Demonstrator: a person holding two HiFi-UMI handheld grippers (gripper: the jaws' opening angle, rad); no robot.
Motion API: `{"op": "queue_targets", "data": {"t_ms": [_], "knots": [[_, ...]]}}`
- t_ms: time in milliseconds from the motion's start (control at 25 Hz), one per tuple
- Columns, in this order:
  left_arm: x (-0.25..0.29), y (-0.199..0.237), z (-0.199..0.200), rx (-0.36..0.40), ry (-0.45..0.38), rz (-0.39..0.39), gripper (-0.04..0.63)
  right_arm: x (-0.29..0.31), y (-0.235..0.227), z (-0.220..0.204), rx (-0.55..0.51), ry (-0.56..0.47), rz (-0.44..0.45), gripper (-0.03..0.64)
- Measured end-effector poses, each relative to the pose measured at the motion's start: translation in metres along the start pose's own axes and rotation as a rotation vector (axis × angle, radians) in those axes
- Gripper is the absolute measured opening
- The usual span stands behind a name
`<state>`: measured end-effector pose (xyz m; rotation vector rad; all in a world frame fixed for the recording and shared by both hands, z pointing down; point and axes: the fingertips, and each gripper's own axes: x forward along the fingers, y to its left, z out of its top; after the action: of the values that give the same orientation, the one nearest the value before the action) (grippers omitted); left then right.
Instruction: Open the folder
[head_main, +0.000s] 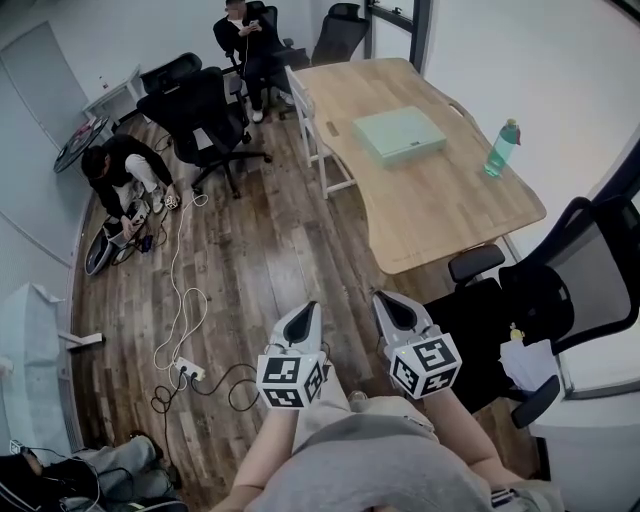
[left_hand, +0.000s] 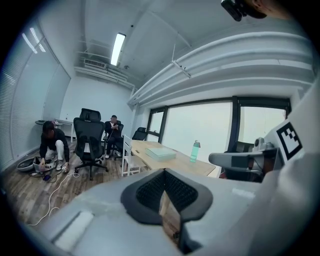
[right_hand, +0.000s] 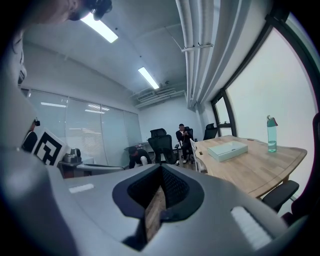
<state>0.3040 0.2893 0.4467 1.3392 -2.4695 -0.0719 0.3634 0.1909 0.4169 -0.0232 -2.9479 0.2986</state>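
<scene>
The folder (head_main: 398, 135) is a pale green flat case lying shut on the wooden table (head_main: 440, 210), far ahead of both grippers. It also shows in the left gripper view as the folder (left_hand: 161, 153) and in the right gripper view as the folder (right_hand: 227, 150). My left gripper (head_main: 310, 308) and right gripper (head_main: 381, 298) are held side by side over the wood floor, well short of the table. Both have their jaws together with nothing between them, as the left gripper (left_hand: 164, 172) and the right gripper (right_hand: 161, 169) show close up.
A green water bottle (head_main: 502, 148) stands on the table's right side. A black office chair (head_main: 540, 290) sits at the near table end, a white chair (head_main: 310, 135) and another black chair (head_main: 205, 120) to the left. One person (head_main: 125, 180) crouches on the floor, another (head_main: 245, 40) sits at the back. Cables and a power strip (head_main: 185, 370) lie on the floor.
</scene>
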Motion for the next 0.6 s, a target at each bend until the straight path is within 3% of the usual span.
{"op": "queue_targets", "data": {"t_ms": [320,600], "knots": [[0.052,0.029,0.016,0.029,0.007,-0.038,0.002,0.045,-0.032,0.016,0.016,-0.044,-0.063,0.001],[0.114,0.076,0.043,0.047,0.014,-0.09,0.002,0.12,-0.049,0.039,-0.006,-0.057,-0.097,0.002]]}}
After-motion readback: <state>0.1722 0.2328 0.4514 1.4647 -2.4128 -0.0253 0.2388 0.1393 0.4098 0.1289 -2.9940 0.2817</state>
